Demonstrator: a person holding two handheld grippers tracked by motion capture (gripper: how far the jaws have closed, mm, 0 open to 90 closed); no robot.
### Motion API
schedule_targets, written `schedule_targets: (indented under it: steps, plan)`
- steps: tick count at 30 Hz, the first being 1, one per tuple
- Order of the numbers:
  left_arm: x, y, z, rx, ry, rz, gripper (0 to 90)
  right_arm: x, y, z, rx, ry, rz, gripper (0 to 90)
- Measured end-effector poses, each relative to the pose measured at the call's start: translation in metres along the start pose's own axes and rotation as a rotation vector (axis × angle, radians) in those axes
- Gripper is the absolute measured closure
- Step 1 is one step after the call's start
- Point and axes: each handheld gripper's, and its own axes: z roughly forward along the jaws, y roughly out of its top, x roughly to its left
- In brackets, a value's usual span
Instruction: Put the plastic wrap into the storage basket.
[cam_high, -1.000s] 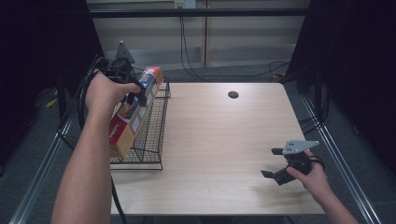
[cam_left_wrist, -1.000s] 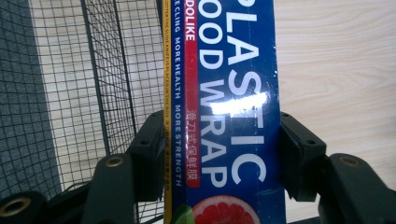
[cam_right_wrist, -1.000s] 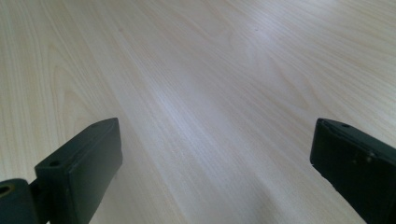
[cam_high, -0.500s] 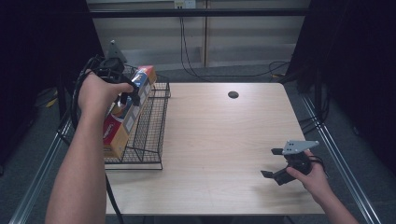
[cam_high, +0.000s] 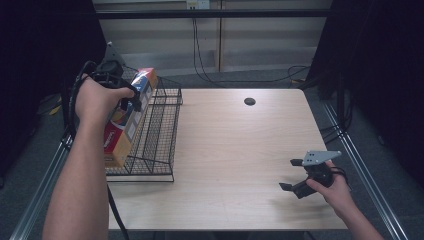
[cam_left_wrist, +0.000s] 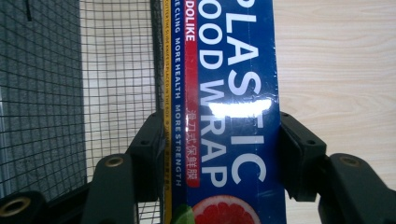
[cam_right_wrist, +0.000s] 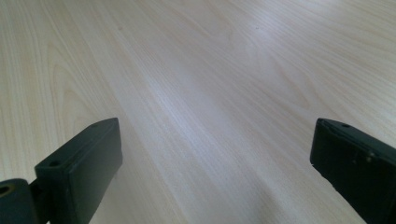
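- Box (cam_high: 129, 117) of plastic food wrap: long carton, blue, red and yellow, standing tilted at the left side of a wire rack (cam_high: 159, 135), its lower end in the rack and its upper end raised above the rack's rim.
- Left tongs (cam_high: 131, 97): clamped across the box's width near its upper end; in the left gripper view both black pads press on the box's two long edges (cam_left_wrist: 219, 154).
- Right tongs (cam_high: 292, 175): jaws wide apart with nothing between them, held low over the counter's near right part, well apart from rack and box.
- Counter (cam_high: 235, 150): pale wood-grain top, matt, with a soft sheen in the right gripper view (cam_right_wrist: 201, 93). A small dark round spot (cam_high: 249, 101) lies near its far edge.
- Rack: black mesh, seated on the counter's left edge.
- Room: dark drapes on both sides; pale wall panels behind; black cables (cam_high: 200, 55) hanging down the wall and trailing over a grey floor; metal rails run along both sides of the counter.
- Writing, left gripper view: large white "PLASTIC FOOD WRAP" on blue; a red strip reading "DOLIKE" with Chinese characters below; a narrow side line including "CLING MORE HEALTH MORE STRENGTH". A cut grapefruit picture (cam_left_wrist: 226, 212) sits at the bottom.
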Motion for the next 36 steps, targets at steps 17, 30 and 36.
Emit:
schedule_targets:
  steps: [17,30,36]
  plan:
    - [0.018,-0.002,-0.001,-0.007,0.027,-0.029,43.2,0.000,-0.001,0.000,0.003,0.000,0.008,2.2]
    - [0.032,-0.005,0.000,-0.017,0.039,-0.066,43.1,0.001,-0.001,0.002,0.008,0.003,0.008,2.2]
    - [0.040,-0.006,0.000,-0.020,0.049,-0.070,43.1,0.001,-0.001,0.002,0.008,0.004,0.006,2.2]
